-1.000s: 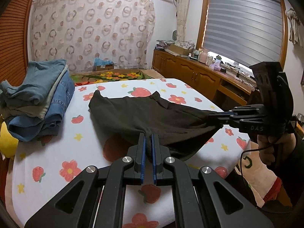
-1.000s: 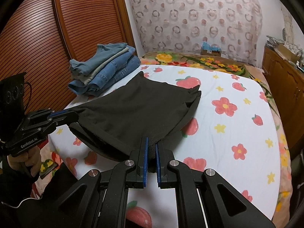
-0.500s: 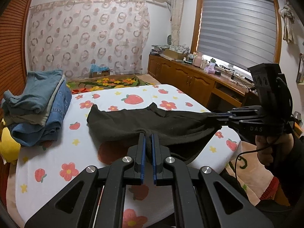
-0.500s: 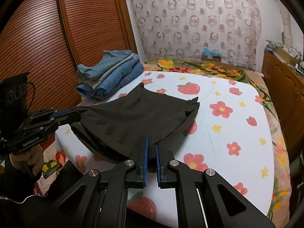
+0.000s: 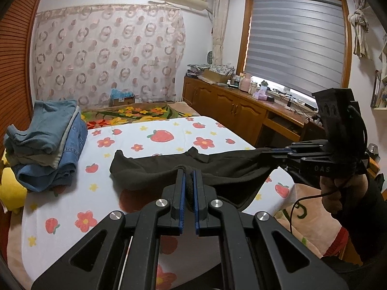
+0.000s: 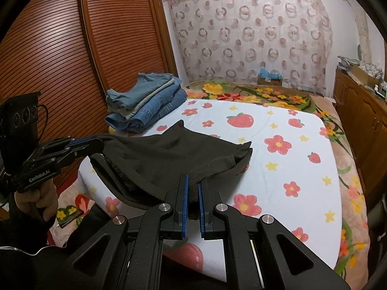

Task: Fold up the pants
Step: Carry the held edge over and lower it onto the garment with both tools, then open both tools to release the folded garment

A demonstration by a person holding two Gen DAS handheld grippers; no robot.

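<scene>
While both grippers clamp near edge of black pants [image 5: 169, 169], left gripper [image 5: 188, 181] and right gripper [image 6: 192, 188] hold it lifted; far end rests on floral sheet [image 6: 278, 169].

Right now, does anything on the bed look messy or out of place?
Nothing looks damaged or spilled. The black pants are only half laid out: each tool pinches a near corner off the strawberry-print sheet. The folded jeans stack looks slightly uneven.
</scene>
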